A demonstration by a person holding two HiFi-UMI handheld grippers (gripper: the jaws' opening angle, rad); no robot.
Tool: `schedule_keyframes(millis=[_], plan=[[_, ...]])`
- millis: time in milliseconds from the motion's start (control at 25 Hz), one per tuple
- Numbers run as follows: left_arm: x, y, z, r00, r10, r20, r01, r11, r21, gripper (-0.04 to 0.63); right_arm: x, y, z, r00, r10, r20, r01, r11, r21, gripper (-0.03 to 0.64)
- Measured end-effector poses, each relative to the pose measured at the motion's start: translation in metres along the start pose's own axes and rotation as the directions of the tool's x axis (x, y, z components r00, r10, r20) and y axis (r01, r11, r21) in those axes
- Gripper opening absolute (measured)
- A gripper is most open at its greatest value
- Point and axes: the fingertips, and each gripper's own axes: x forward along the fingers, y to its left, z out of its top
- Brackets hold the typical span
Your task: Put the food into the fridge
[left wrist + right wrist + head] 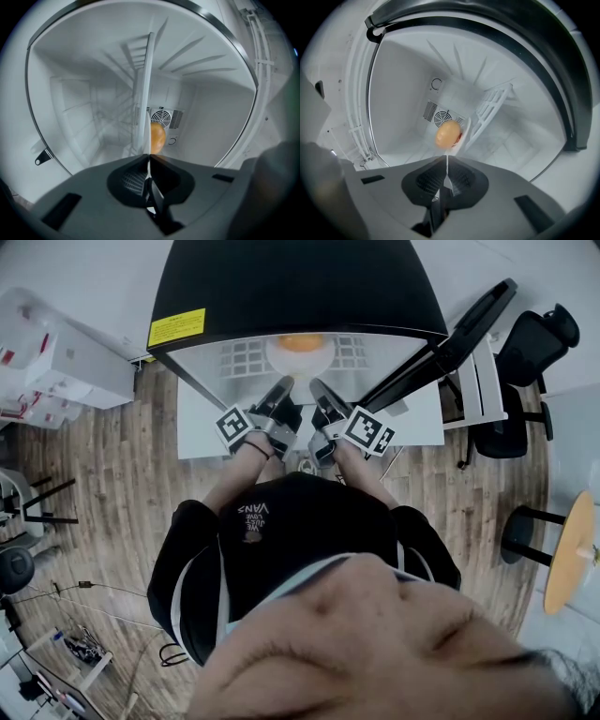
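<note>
While left tool (284, 383) and right tool (317, 386) clamp plate (300, 367) rim inside fridge (291, 287), wood floor (112, 484) surrounds.

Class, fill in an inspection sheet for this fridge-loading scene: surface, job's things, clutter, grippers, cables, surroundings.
surface: white shelf inside the open fridge.
job's things: orange food on a white plate, already inside the fridge.
clutter: white boxes at the left.
grippers: left gripper and right gripper, each with fingers closed on the plate's near rim.
cables: thin cables on the wooden floor, lower left.
surroundings: black chair and round yellow table at the right.
</note>
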Motion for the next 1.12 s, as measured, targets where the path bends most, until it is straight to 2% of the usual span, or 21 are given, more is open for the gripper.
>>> schedule_keyframes(millis=[280,1120], plan=[[-0.002,-0.001,0.001,1.0,-0.003,-0.003,0.003,1.0,-0.002,0.028,0.004,-0.005,-0.004,1.0,-0.018,-0.012,0.018,1.0,-0.01,0.012],[0.002,-0.006,0.004,1.0,-0.03,0.007,0.03,0.999,0.01,0.029,0.021,-0.006,0.01,1.0,-0.004,-0.022,0.003,1.0,-0.024,0.012]])
